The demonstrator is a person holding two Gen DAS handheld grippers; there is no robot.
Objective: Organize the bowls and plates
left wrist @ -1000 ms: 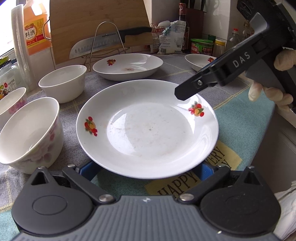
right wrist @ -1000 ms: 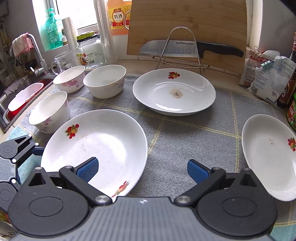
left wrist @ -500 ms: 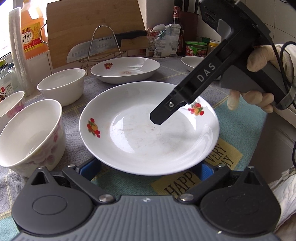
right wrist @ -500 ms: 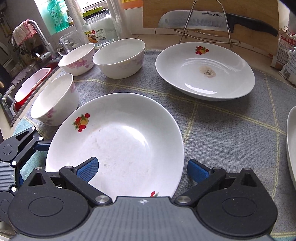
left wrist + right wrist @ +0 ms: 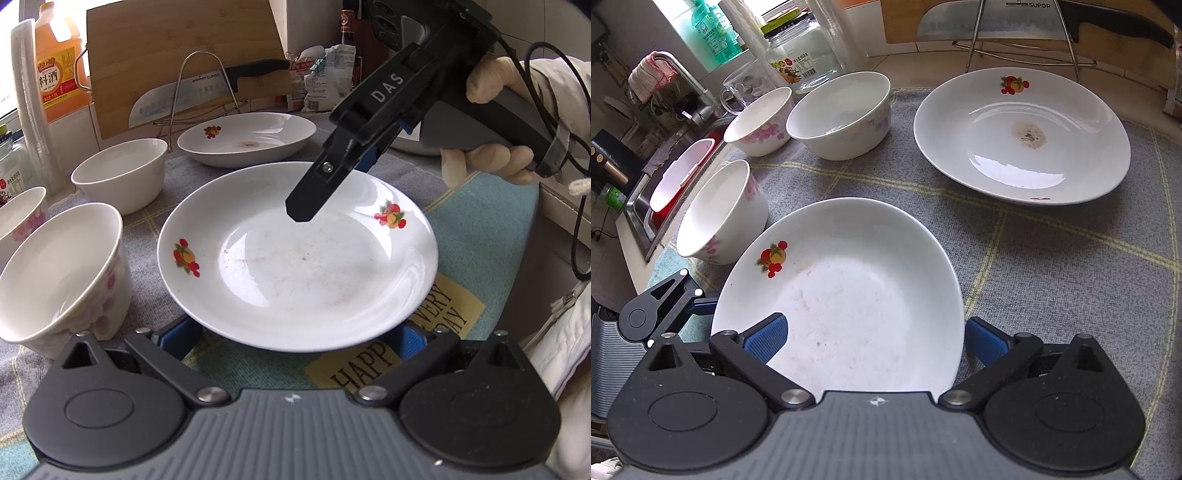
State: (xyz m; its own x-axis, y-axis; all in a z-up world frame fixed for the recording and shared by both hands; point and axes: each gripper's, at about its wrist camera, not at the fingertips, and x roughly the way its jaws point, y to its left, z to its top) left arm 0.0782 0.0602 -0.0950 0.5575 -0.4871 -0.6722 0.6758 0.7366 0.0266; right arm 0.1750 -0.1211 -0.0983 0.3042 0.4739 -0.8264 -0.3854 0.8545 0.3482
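While both tools stand wide open and grip nothing, the near plate [image 5: 299, 258] lies flat on the grey checked mat [image 5: 1052, 277] covering the counter. Farthest left in the left wrist view sit two flowered bowls, the near bowl [image 5: 62, 273] just beside the plate's left rim and a second flowered bowl [image 5: 20, 218] behind it at the picture's edge. A plain white bowl [image 5: 122, 173] stands farther back, with a second plate [image 5: 247, 136] to its right, stained at its centre, in front of a wire rack holding a knife [image 5: 207, 92]. The left tool [image 5: 295, 339] has its blue pads low on either side of the near plate's near rim; whether they touch it cannot be told. To the right, the right tool [image 5: 875, 339] reaches over the same plate, one pad above the plate's inside and the other outside its rim. A gloved hand [image 5: 487, 147] holds that tool's handle at the far right.
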